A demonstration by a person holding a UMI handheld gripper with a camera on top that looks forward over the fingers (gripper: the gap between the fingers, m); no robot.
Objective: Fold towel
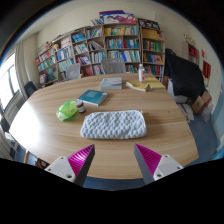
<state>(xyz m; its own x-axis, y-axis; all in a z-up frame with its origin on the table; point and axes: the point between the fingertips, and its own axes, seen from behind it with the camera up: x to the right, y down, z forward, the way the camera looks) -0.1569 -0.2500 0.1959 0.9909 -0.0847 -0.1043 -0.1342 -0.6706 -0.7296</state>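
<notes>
A light grey-white towel [113,124] lies folded flat on the round wooden table [60,135], ahead of the fingers. My gripper [112,160] is held above the table's near edge, short of the towel. Its two fingers with magenta pads [80,157] stand wide apart and hold nothing.
On the table beyond the towel are a green object [68,110], a teal book [93,97], stacked books [112,83], yellow items [138,86] and a small bottle [141,73]. A dark chair [183,75] stands at the right. Bookshelves [100,45] line the back wall.
</notes>
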